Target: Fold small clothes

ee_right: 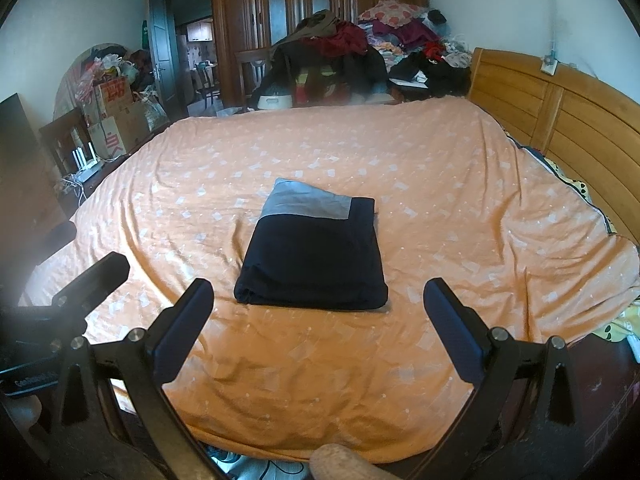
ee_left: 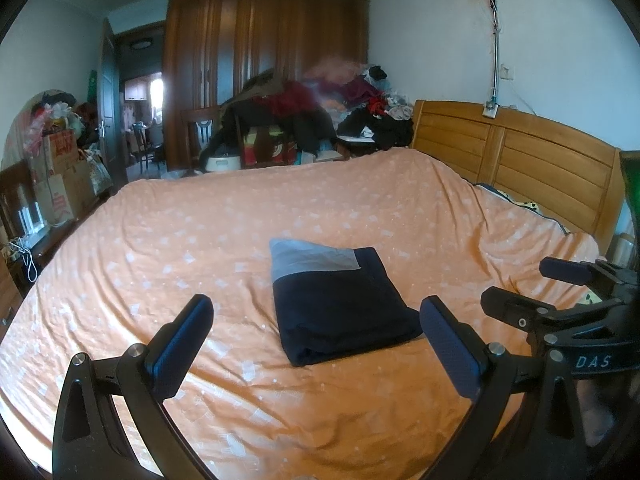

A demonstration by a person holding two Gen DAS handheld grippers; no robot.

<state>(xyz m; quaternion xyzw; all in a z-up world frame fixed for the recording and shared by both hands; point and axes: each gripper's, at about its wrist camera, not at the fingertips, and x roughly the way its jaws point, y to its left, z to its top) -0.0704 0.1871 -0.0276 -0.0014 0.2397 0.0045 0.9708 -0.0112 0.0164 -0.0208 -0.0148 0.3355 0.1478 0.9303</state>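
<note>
A folded garment (ee_left: 340, 300), dark navy with a grey band along its far edge, lies flat on the orange bedspread (ee_left: 240, 240). In the right wrist view the same garment (ee_right: 316, 256) sits mid-bed as a neat rectangle. My left gripper (ee_left: 316, 320) is open, held above the bed on the near side of the garment, nothing between its fingers. My right gripper (ee_right: 318, 306) is open too, just short of the garment's near edge. The right gripper (ee_left: 560, 300) also shows at the right of the left wrist view, and the left gripper (ee_right: 80, 296) at the left of the right wrist view.
A wooden headboard (ee_left: 520, 152) runs along the right. A pile of clothes (ee_left: 320, 116) sits beyond the bed's far edge, in front of a brown wardrobe (ee_left: 264, 60). Boxes and bags (ee_right: 116, 116) crowd the left side, near an open door (ee_right: 160, 40).
</note>
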